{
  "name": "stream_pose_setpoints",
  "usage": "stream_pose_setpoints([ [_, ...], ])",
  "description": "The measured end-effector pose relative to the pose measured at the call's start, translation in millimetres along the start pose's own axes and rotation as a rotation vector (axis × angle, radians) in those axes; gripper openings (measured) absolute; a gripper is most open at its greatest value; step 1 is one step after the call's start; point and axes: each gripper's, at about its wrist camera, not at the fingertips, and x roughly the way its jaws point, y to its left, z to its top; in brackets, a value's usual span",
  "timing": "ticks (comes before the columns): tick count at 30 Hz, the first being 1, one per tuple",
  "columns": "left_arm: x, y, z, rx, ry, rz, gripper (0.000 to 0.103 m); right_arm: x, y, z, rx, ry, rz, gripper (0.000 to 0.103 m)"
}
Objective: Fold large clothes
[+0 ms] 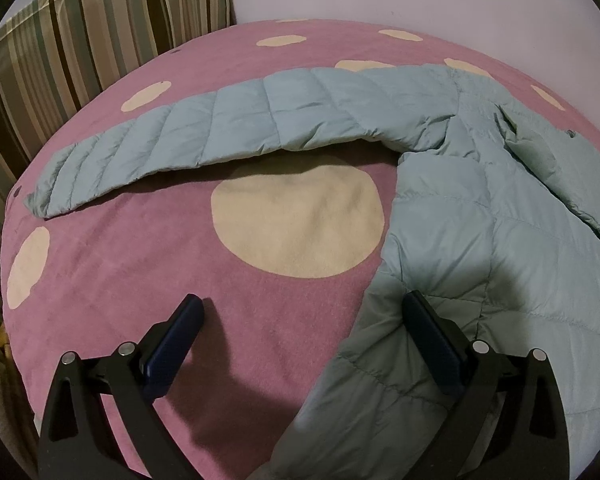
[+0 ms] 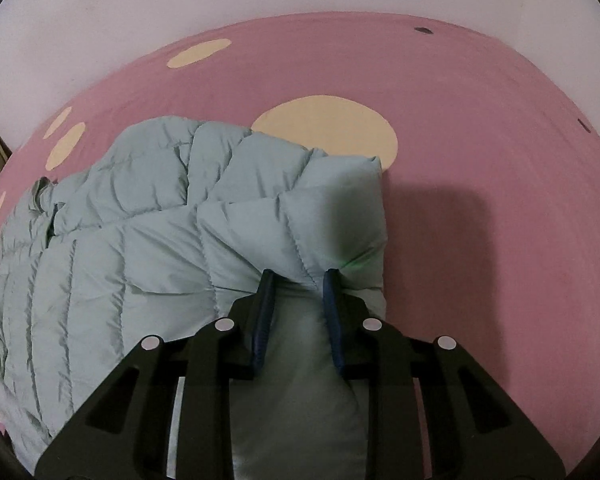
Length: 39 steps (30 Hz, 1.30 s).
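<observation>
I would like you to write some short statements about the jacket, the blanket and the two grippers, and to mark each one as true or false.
1. The right gripper pinches a fold of the light blue puffer jacket. True.
2. The left gripper is shut on the jacket's sleeve. False: its jaws stand wide open, and the sleeve lies stretched out farther away, ungripped.
3. The jacket lies on a pink blanket with cream dots. True.
4. The blanket is green with stripes. False: it is pink; the striped fabric is behind the blanket's far left edge.
5. The jacket is already folded into a neat square. False: one sleeve is still spread out.
</observation>
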Motion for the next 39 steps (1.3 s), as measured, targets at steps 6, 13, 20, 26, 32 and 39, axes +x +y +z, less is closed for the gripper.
stream_pose_setpoints([
  [6, 0.7, 1.4, 1.1, -0.006, 0.003, -0.006, 0.099, -55.1, 21.5, -22.9, -0.011, -0.075, 0.032, 0.046],
  [13, 1.0, 1.5, 2.2, -0.008, 0.004, -0.009, 0.099, -69.9, 45.5, -81.9, -0.067, -0.064, 0.048, 0.049],
  [20, 2.2, 2.9, 1.8, -0.012, 0.009, -0.016, 0.099, -46.5, 50.1, -94.1, -0.106, -0.053, -0.004, 0.052],
  [26, 5.1, 6.2, 2.6, -0.024, 0.021, -0.034, 0.099, -44.3, 50.5, -96.5, -0.12, -0.081, -0.012, 0.053],
  [32, 0.9, 12.8, 6.3, -0.022, 0.03, -0.074, 0.098, -45.6, 49.7, -97.6, -0.132, -0.094, -0.021, 0.053],
  [39, -14.1, 93.6, 25.4, -0.184, -0.034, -0.136, 0.098, -45.5, 48.8, -97.1, -0.134, -0.098, -0.018, 0.054],
])
